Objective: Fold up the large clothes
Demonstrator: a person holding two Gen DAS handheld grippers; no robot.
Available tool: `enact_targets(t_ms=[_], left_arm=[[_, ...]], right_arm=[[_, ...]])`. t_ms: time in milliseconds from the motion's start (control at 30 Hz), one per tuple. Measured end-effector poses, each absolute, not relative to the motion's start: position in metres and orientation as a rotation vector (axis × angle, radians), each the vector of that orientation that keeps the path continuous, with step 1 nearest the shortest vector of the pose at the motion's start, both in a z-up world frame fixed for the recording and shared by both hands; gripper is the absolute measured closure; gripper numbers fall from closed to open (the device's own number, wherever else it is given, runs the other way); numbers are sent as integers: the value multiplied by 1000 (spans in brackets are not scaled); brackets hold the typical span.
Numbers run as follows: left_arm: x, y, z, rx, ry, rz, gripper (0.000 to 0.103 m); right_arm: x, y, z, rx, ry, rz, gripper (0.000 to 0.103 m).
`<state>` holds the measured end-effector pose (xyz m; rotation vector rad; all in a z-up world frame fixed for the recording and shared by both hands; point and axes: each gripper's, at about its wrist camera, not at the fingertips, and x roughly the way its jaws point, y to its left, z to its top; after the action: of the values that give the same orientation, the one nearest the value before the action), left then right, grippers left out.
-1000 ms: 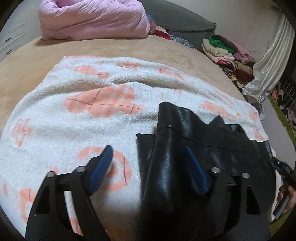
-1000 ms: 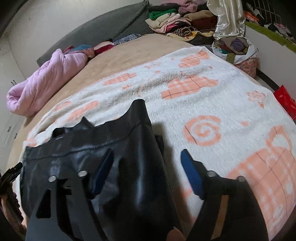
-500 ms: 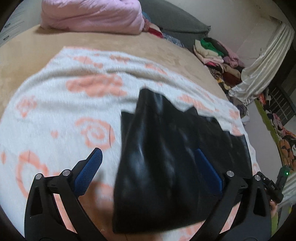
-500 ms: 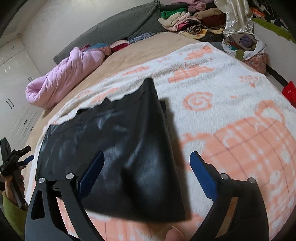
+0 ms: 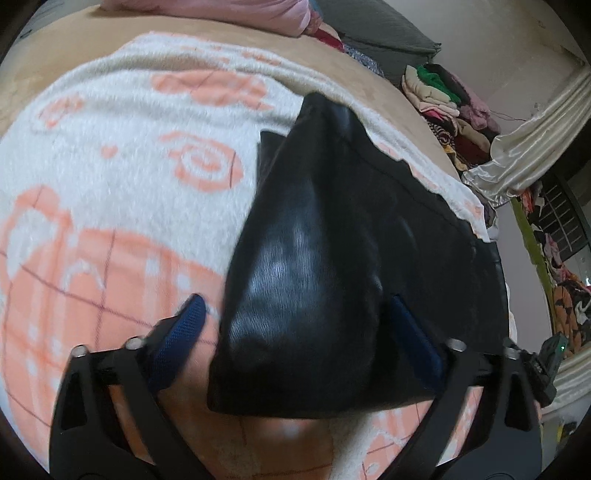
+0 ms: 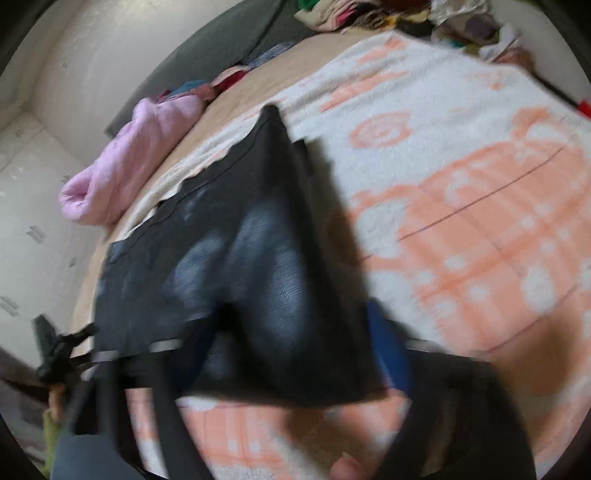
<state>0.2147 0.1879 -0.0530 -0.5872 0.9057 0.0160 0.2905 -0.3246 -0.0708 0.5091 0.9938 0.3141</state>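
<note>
A black, leather-like garment [image 5: 314,258] lies folded on a white and orange blanket [image 5: 110,166]; its near hem sits between my left gripper's [image 5: 295,306] blue fingers. Those jaws are closing. The left pad [image 5: 184,325] stands clear of the cloth, while the right one lies along its edge. In the blurred right wrist view the garment [image 6: 266,258] bulges between the fingers of my right gripper [image 6: 295,332], whose jaws are closing around the fold, still apart. Each gripper shows at the edge of the other's view: the right gripper [image 5: 546,362] and the left gripper [image 6: 55,354].
The blanket [image 6: 461,221] covers a tan bed. A pink quilt [image 6: 122,177] and a grey cushion [image 5: 376,29] lie at the far end. A clothes pile [image 5: 450,99] and a satin cloth [image 5: 524,155] stand past the bed's far right side.
Both grippers have drawn back to the garment's near hem and tipped lower. Both pairs of jaws widened, then narrowed, the right pair much more. The garment now lies flat ahead of them.
</note>
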Motion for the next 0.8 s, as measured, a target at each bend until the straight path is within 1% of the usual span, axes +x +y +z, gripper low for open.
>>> enact_targets(t_ms=[33, 67, 100, 133, 167, 367, 433, 500, 600, 667, 767, 800], left_arm=[[212, 185, -54, -592, 903, 22, 35], [211, 183, -53, -583, 898, 31, 42], [208, 179, -50, -563, 898, 44, 46], [206, 176, -47, -555, 898, 51, 51], [204, 172, -43, -550, 899, 54, 52], [181, 147, -41, -483, 904, 53, 52], [179, 145, -43, -480, 903, 62, 51], [179, 144, -41, -460, 905, 74, 50], [178, 139, -36, -418, 905, 94, 49], [178, 138, -35, -399, 908, 101, 47], [174, 135, -33, -380, 908, 108, 44], [172, 134, -31, -369, 908, 112, 43]], right_arm=[[289, -324, -70, 507, 985, 302, 68], [287, -325, -66, 493, 974, 294, 74], [285, -328, -61, 499, 962, 302, 82], [284, -332, -56, 508, 950, 312, 83], [283, -334, -51, 502, 941, 310, 83], [276, -336, -51, 424, 982, 226, 82], [273, -337, -52, 429, 982, 212, 78], [271, -339, -51, 417, 981, 192, 70], [266, -334, -45, 363, 967, 161, 65], [260, -334, -42, 340, 956, 146, 62], [253, -337, -37, 344, 927, 151, 48], [250, -338, -33, 343, 917, 148, 39]])
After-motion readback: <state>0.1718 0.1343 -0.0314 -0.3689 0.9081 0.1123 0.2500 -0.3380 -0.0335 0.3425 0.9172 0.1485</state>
